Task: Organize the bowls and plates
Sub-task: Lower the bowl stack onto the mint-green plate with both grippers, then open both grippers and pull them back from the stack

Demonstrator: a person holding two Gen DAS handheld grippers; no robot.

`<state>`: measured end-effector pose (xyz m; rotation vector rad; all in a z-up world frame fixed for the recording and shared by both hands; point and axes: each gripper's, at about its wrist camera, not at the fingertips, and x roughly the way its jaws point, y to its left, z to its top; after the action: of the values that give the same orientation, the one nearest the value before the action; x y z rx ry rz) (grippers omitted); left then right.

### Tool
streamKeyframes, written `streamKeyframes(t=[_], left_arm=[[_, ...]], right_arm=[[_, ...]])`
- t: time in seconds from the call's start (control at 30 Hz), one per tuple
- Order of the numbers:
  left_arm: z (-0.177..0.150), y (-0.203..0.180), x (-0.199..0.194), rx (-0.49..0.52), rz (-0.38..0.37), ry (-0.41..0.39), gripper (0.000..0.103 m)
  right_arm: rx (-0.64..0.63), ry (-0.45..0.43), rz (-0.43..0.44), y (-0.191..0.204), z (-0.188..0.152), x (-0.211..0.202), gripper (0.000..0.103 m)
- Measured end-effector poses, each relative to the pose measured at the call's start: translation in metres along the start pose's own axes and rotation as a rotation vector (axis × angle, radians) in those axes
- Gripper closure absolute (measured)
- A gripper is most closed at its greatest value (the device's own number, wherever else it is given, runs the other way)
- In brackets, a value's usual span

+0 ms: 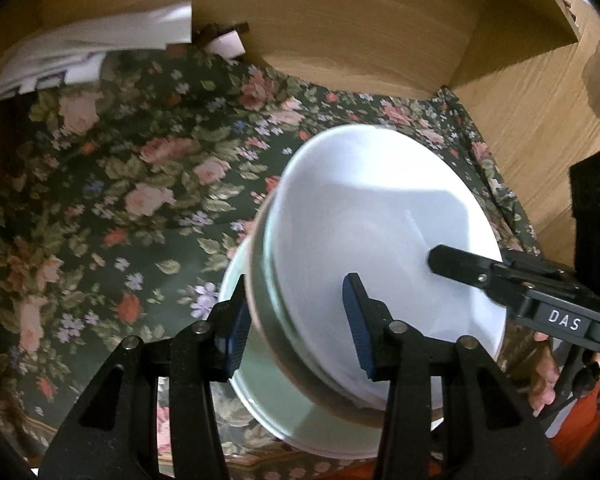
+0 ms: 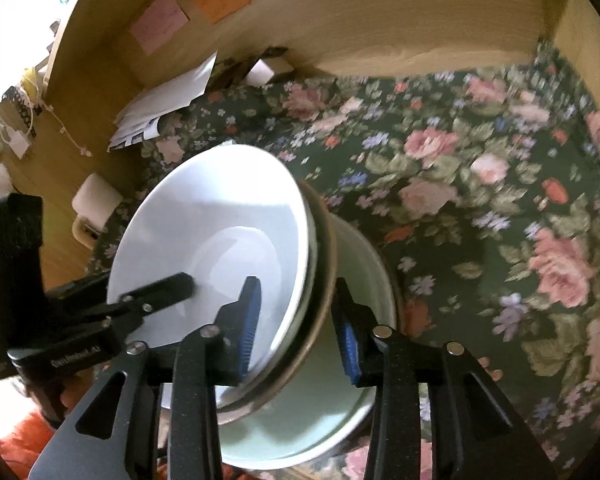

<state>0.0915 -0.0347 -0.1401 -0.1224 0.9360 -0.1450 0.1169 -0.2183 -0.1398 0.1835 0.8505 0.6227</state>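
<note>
White and tilted, a bowl point(image 1: 380, 240) sits nested in a brown-rimmed bowl point(image 1: 260, 320), above a pale green bowl point(image 1: 276, 408) on the floral cloth point(image 1: 120, 200). The left gripper point(image 1: 296, 320) straddles the nested rims, one blue pad point(image 1: 356, 320) inside the white bowl, the other outside. The right gripper point(image 2: 296, 328) clasps the opposite rims the same way. Whether either pair presses the rims cannot be told. Papers point(image 1: 80, 60) lie against the wooden wall point(image 1: 340, 20).
</note>
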Motion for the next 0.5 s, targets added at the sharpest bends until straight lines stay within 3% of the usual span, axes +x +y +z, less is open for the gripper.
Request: streamKeyframes(t=[0.13, 0.37, 0.5], left_arm=[[0.0, 0.002, -0.017, 0.007, 0.032, -0.067, 0.052], [-0.005, -0.011, -0.075, 0.053, 0.059, -0.286, 0.042], [-0.012, -0.02, -0.108, 0.066, 0.054, -0.403, 0.037]], right_arm=[[-0.042, -0.094, -0.051, 0.002, 0.0, -0.024, 0.057], [-0.141, -0.246, -0.064, 0.029, -0.002, -0.068, 0.054], [-0.197, -0.357, -0.064, 0.05, -0.008, -0.093, 0.045]])
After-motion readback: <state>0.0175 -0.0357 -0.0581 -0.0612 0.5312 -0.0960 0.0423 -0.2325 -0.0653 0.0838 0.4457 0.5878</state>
